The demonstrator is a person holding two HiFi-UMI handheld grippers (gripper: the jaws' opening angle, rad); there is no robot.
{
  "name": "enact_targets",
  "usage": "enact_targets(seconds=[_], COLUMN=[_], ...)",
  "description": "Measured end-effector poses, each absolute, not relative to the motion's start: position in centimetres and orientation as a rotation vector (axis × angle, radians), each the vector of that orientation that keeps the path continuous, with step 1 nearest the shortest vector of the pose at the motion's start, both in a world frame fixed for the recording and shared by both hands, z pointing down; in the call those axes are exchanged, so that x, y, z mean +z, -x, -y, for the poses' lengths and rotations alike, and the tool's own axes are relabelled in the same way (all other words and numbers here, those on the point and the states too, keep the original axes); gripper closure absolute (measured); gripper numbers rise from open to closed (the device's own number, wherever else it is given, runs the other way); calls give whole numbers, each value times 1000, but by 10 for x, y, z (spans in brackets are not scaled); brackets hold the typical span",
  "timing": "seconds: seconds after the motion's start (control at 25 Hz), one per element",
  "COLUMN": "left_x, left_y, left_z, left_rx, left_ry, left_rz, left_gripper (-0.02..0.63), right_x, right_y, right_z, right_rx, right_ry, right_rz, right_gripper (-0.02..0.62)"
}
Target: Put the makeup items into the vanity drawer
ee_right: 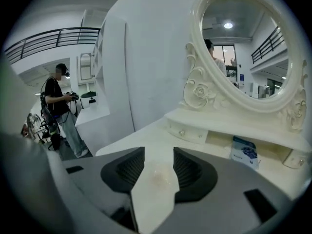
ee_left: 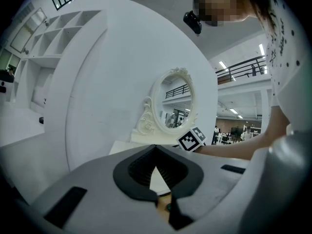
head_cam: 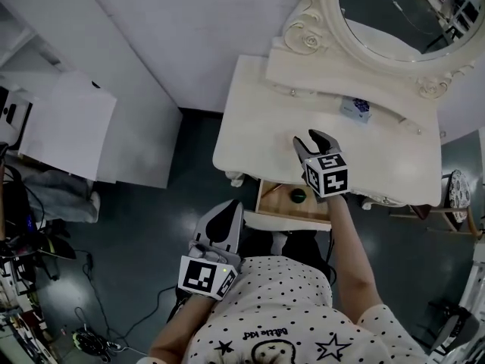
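Hovering over open tabletop [head_cam: 254,123], right gripper [head_cam: 311,138] jaws spread, empty; left gripper [head_cam: 232,209] jaws together.

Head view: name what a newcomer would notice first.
The ornate cream oval mirror crowns the cream vanity table at upper right. The right gripper hangs over its top with jaws apart and empty. Just below the front edge, a wooden drawer stands open with a small dark round item inside.

Grey left gripper [head_cam: 233,206], right gripper [head_cam: 311,138]; white dotted shirt [head_cam: 292,298], seemingly star-printed.
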State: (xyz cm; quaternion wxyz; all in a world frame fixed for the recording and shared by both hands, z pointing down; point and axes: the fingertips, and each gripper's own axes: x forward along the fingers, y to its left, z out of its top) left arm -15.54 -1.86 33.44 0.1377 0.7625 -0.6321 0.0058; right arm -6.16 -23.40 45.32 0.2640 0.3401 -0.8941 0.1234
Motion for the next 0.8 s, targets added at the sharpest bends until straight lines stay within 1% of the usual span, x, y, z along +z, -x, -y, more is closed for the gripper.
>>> enact_targets(seconds=[0.44,0.68,0.8], left_x=[336,336,337], left_y=[173,184,189], left_z=[14,10,9], left_rx=[27,27,29], left_ry=[-2153,-2113,-2095], left_rz=[1877,1925,1944], left_gripper=[600,600,600], right_x=[533,556,558], right_y=[80,79,80], right_z=[253,258,259], right_rx=[414,435,426], right_ry=[-880,-895,-887], right_rz=[2215,2160,2164], right_gripper=[390,390,402])
